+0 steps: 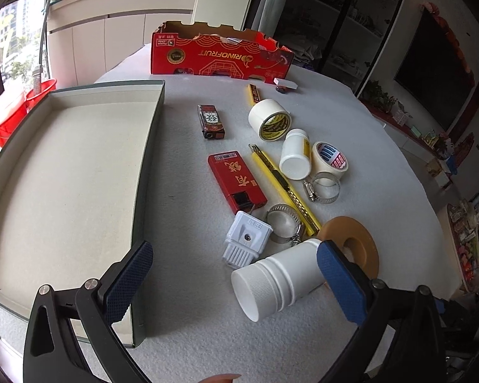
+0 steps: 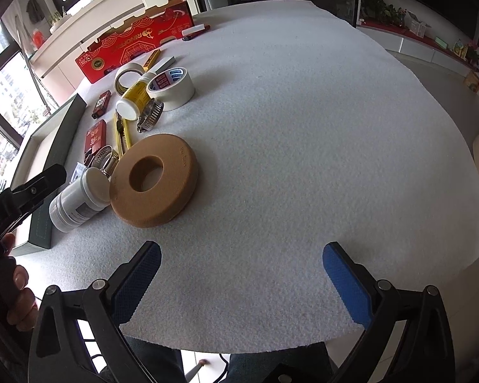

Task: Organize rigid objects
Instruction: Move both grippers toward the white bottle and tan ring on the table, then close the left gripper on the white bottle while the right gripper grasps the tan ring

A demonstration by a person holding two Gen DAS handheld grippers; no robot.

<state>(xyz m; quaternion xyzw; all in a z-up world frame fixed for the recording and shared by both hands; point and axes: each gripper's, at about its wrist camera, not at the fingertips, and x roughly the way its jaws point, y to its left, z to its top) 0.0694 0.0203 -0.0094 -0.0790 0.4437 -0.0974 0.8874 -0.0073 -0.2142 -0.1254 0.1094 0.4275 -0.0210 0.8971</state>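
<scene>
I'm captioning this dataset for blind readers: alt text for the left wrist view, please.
The open left gripper hovers around a white plastic bottle lying on its side on the grey felt table, beside an empty shallow grey cardboard tray. Behind lie a tan foam ring and two tape rolls.

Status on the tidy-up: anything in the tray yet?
Nothing done: the grey tray holds nothing. In hand: left tongs are open around the big white bottle lying on its side, not gripping yet. Right tongs are open, idle. Left: tape rolls, yellow knife, brown ring, the rest.
</scene>
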